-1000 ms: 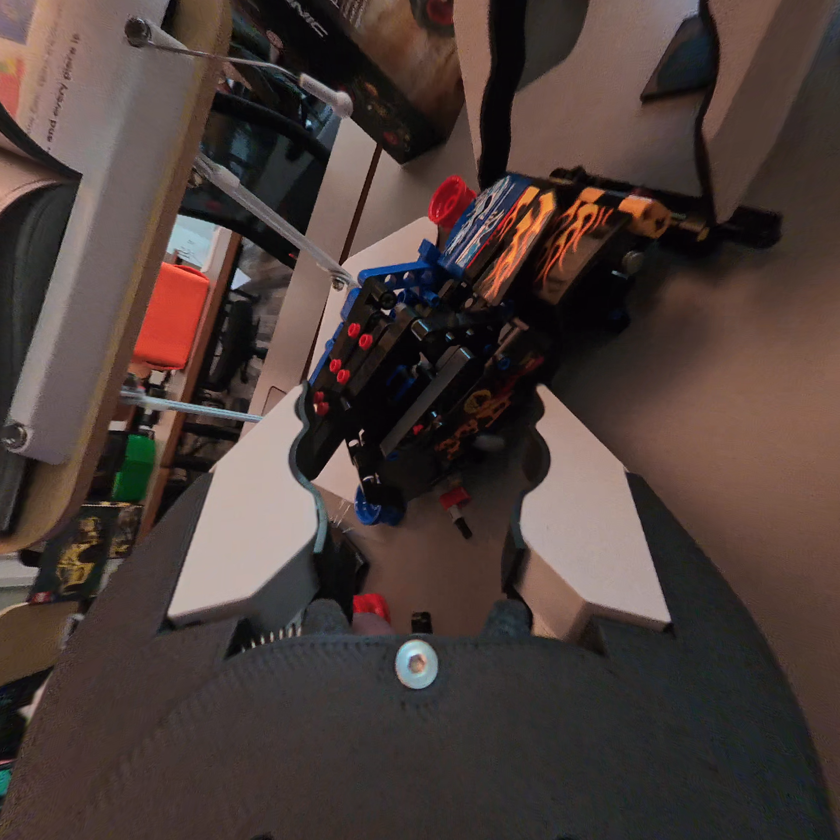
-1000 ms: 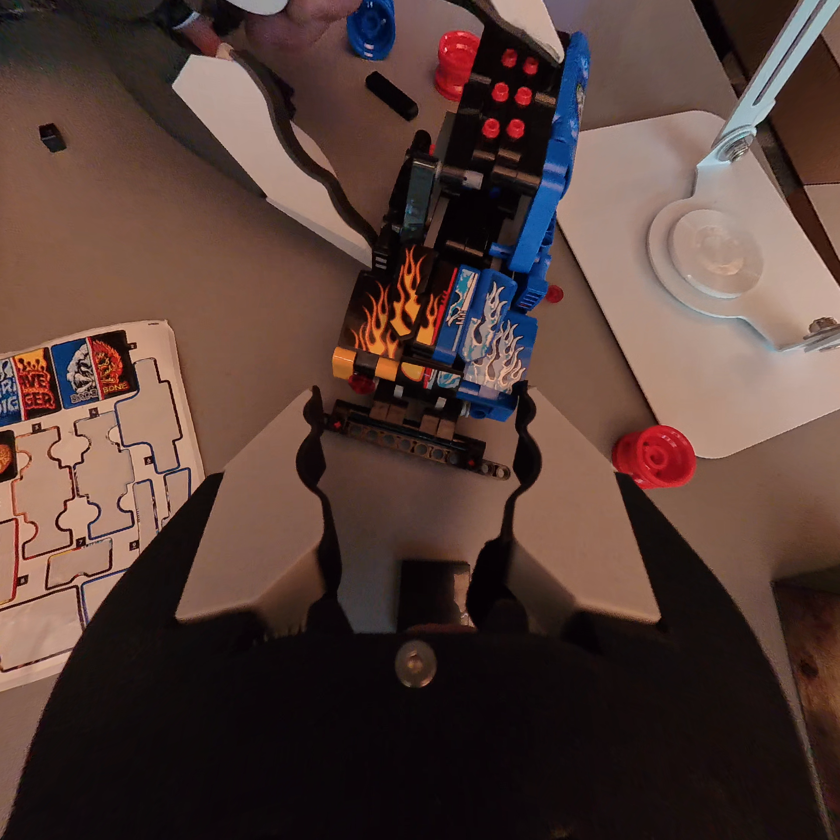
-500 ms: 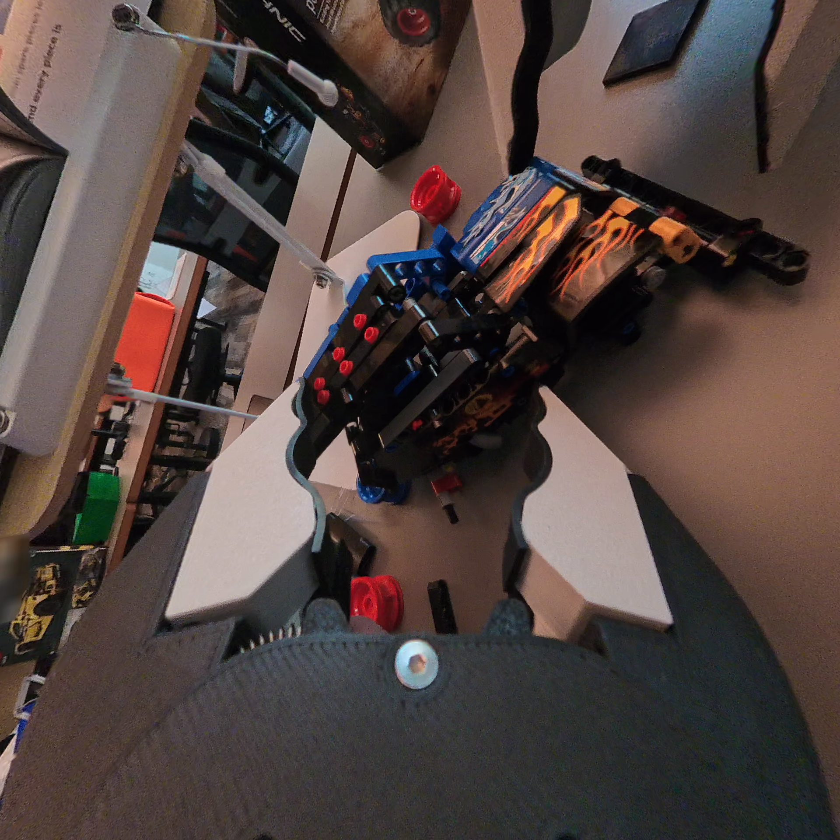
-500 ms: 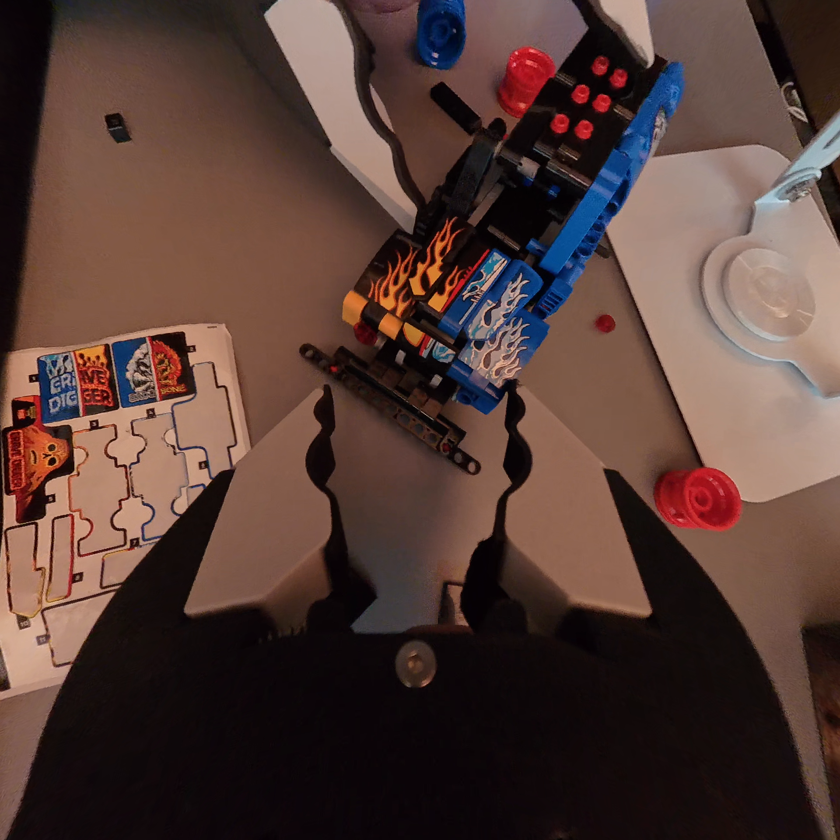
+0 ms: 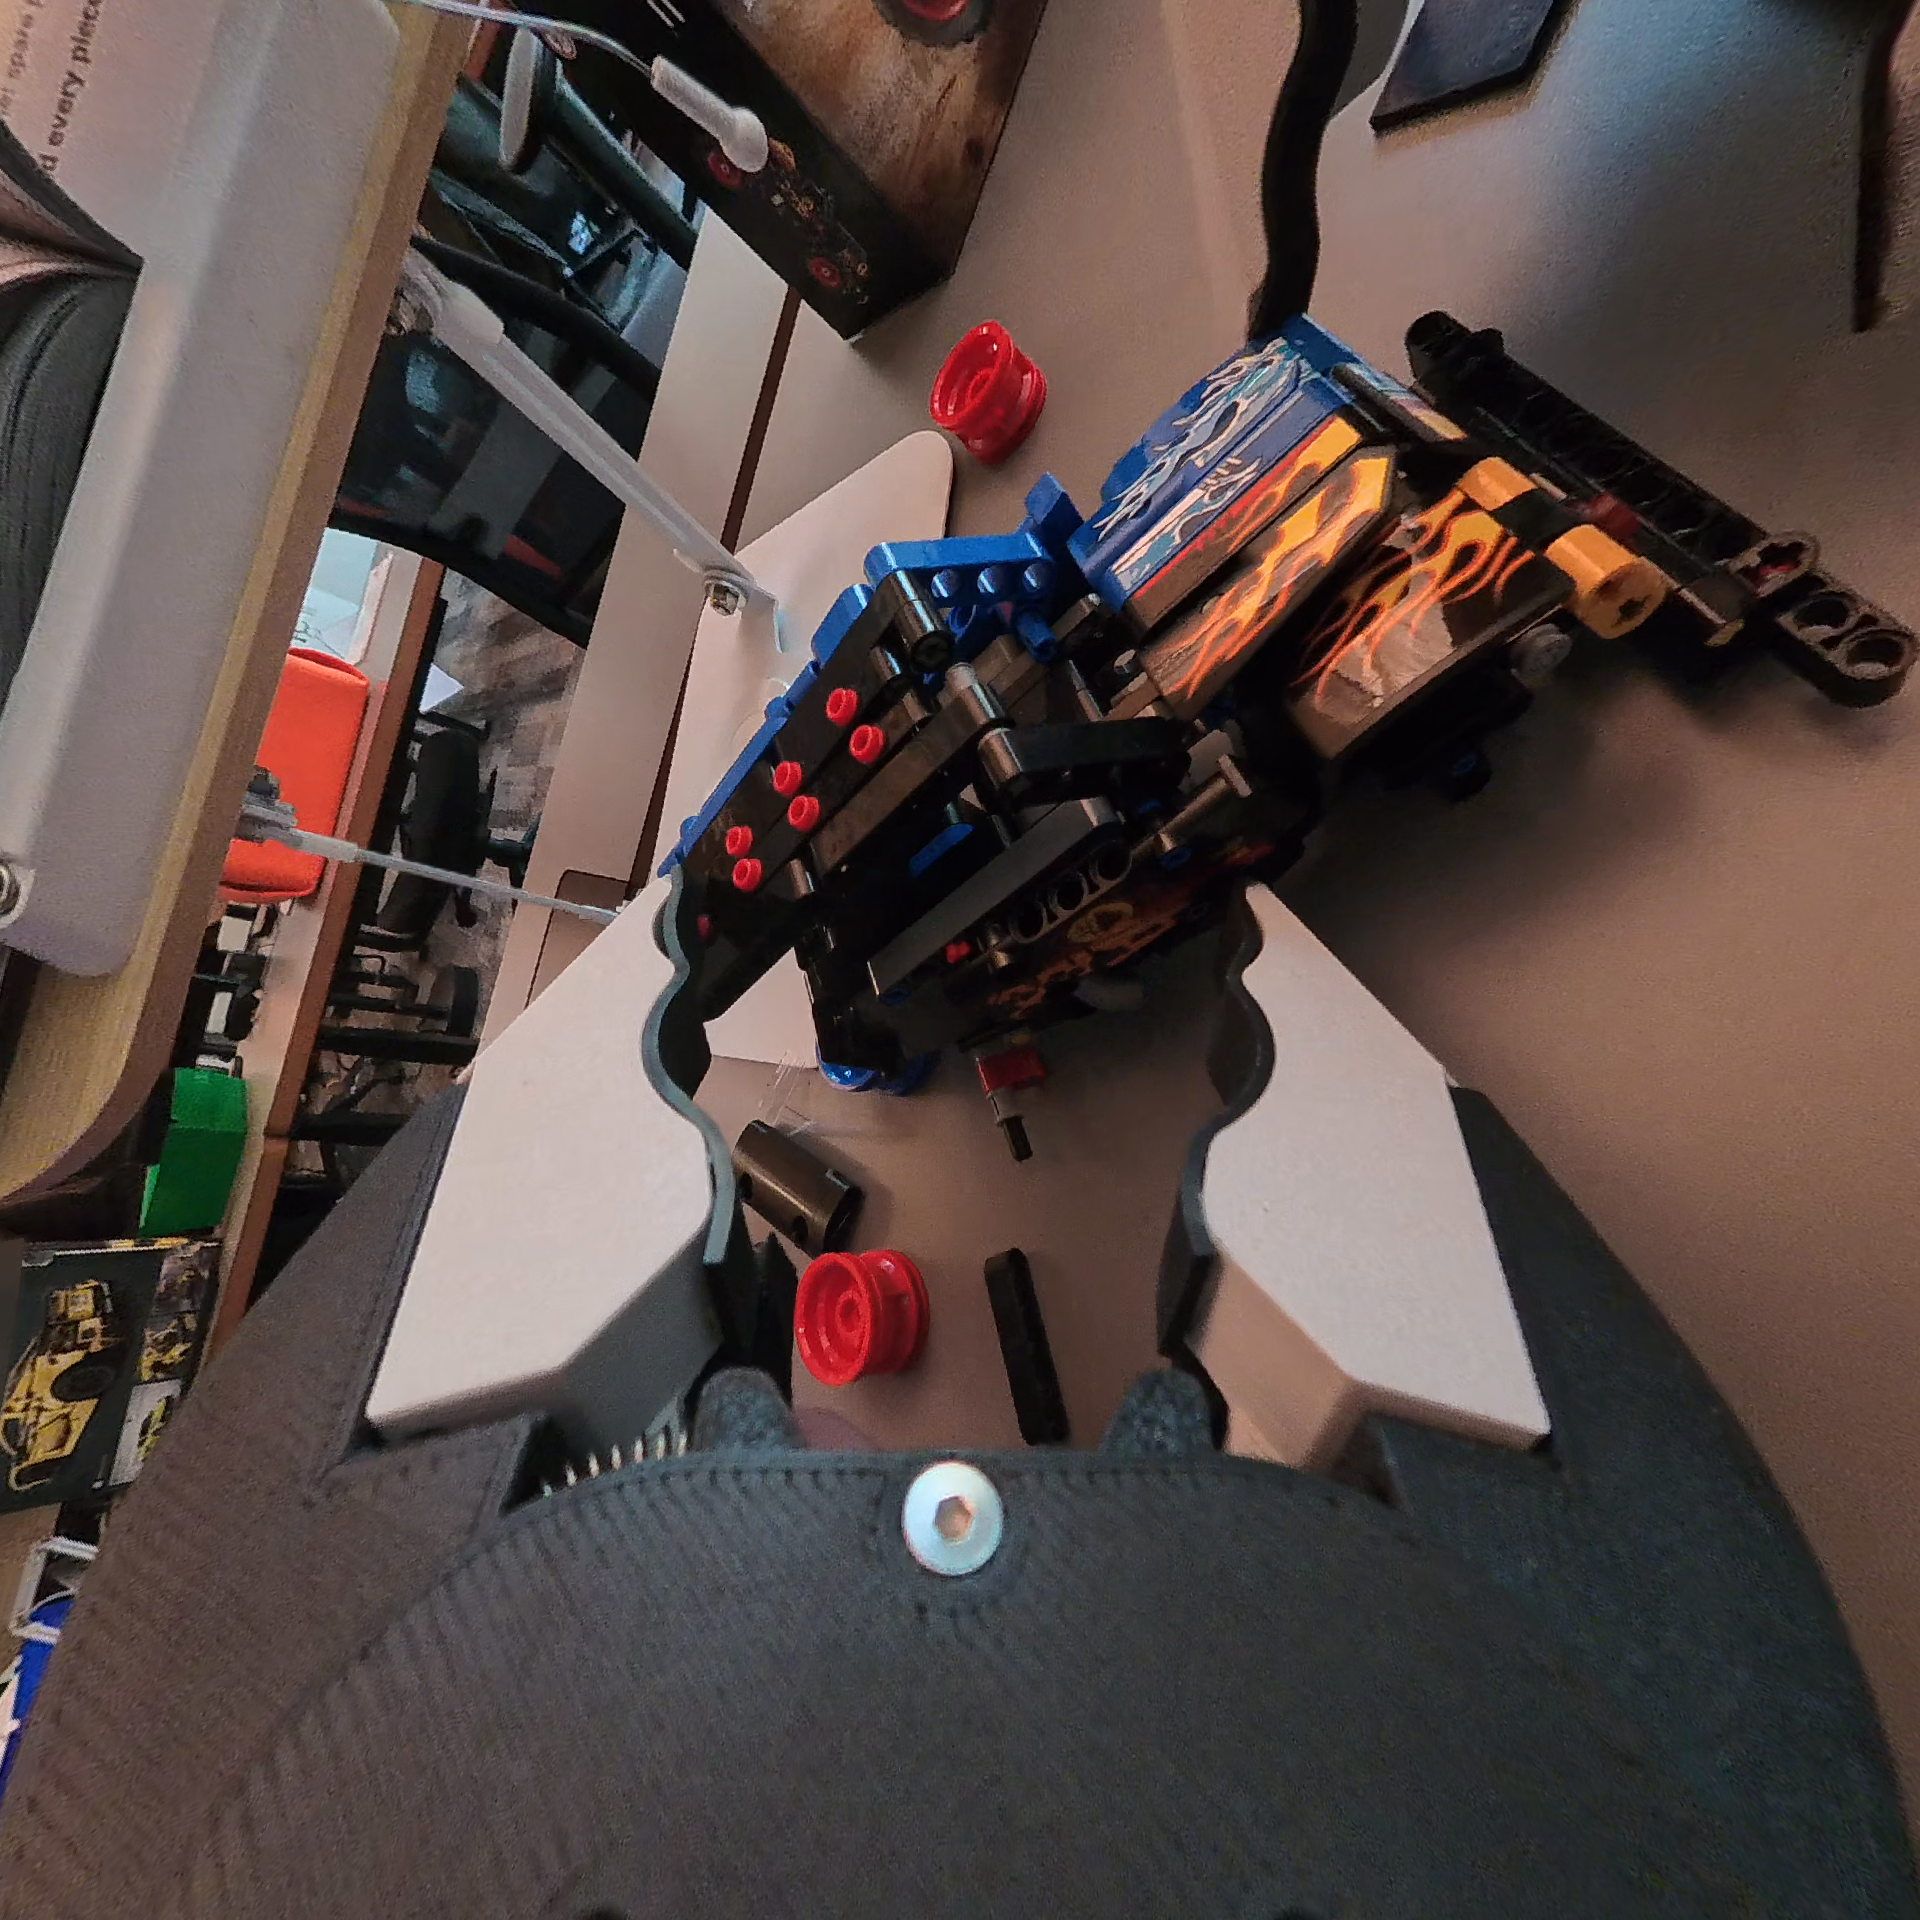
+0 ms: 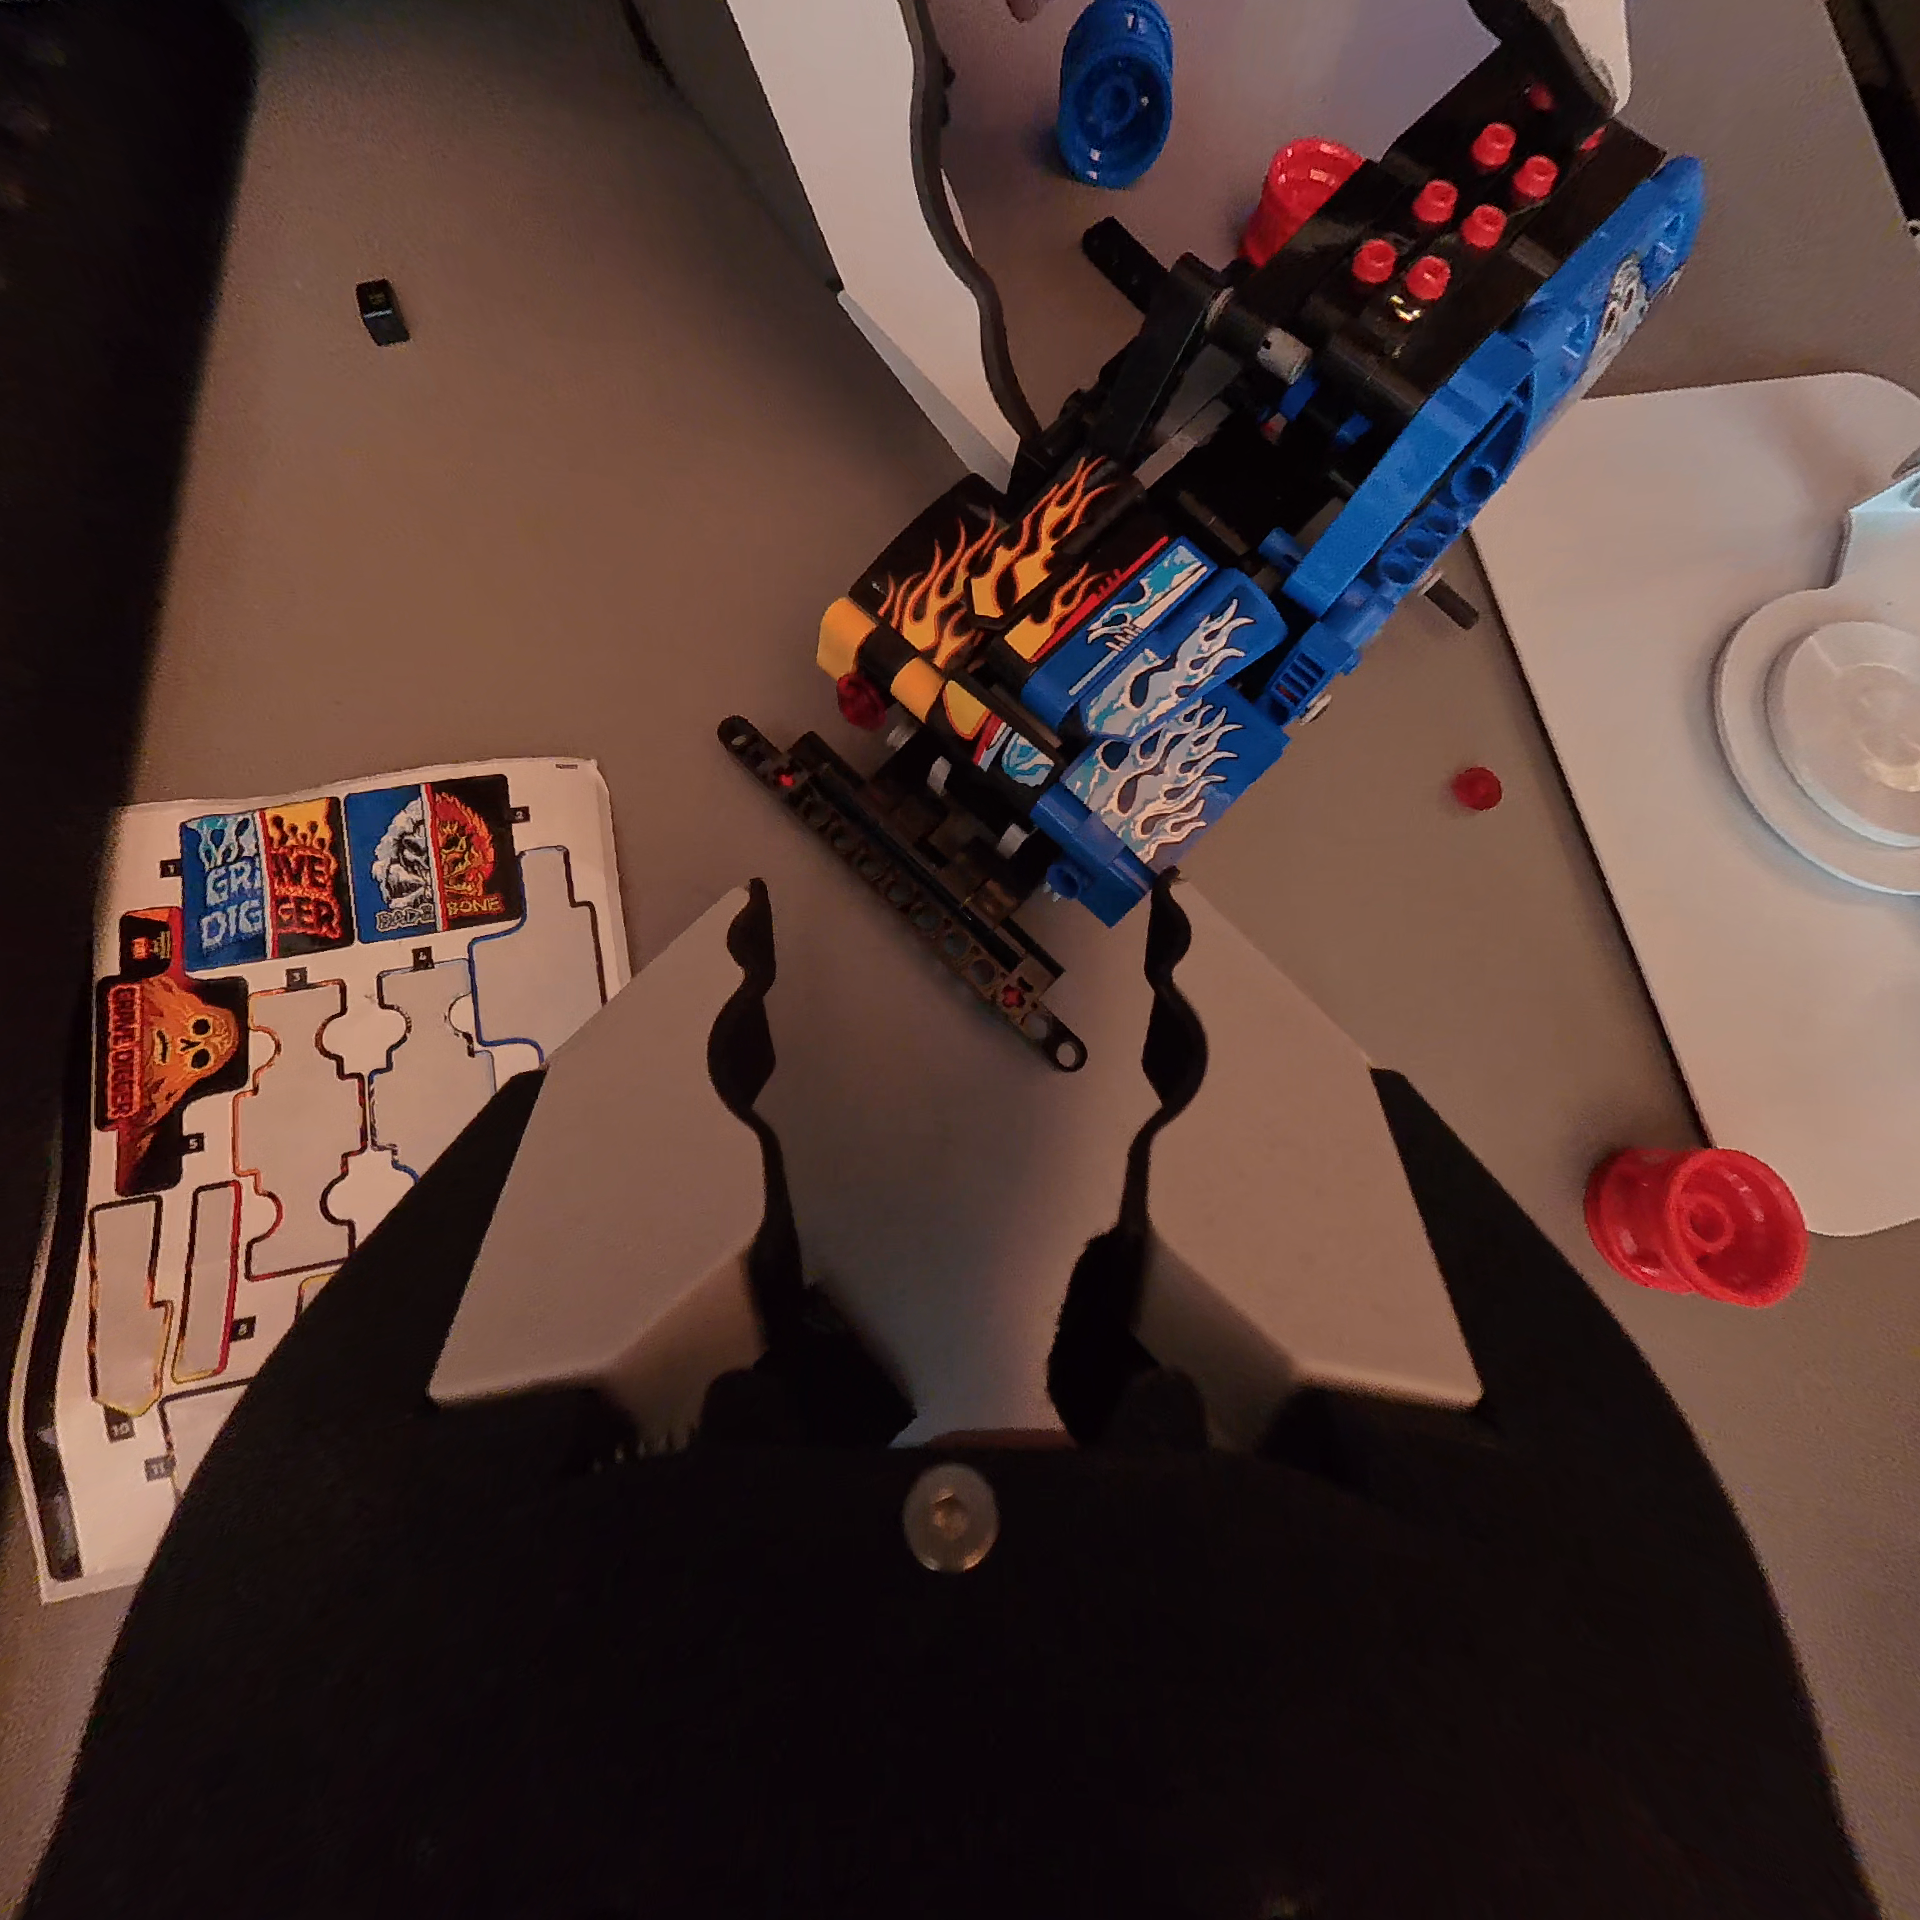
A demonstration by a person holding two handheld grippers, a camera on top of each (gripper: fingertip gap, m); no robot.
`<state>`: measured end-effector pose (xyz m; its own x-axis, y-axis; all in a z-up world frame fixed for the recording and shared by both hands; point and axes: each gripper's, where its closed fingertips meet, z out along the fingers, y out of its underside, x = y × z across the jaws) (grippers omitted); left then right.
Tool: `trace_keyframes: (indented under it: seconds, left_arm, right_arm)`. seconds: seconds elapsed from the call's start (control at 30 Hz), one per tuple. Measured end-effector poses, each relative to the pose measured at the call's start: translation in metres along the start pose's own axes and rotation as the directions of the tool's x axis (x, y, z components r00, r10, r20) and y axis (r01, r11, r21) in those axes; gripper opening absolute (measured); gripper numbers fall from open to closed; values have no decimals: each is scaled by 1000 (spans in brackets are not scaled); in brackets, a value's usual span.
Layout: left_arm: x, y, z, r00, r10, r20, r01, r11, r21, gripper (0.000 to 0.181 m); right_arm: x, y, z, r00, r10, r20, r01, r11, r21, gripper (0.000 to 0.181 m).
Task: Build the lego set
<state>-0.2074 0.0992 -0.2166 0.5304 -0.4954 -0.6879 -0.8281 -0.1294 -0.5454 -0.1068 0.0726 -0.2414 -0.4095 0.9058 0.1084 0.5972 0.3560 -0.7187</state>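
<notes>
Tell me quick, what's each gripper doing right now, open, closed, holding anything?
Left gripper: closed on the back end of the lego truck.
Right gripper: open, holding nothing, just short of the truck's front.

Truck (image 6: 1226,582) blocks ahead; table (image 6: 520,540) left seemingly free.

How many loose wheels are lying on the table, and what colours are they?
Red wheels: 2
Blue wheels: 1
Total: 3 loose wheels beside the lego truck
</notes>
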Motion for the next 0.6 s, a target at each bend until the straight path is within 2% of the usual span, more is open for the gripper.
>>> trace_keyframes:
  seconds: [0.33,0.6]
  left_arm:
    - [2,2,-6,1000,15,-23,-15,1000,-24,96]
    - [-1,7,-23,990,-116,-85,117,993,5,91]
  right_arm:
    - [-1,6,5,1000,2,9,-2,1000,-22,64]
    - [2,10,8,1000,2,-1,-2,999,-32,64]
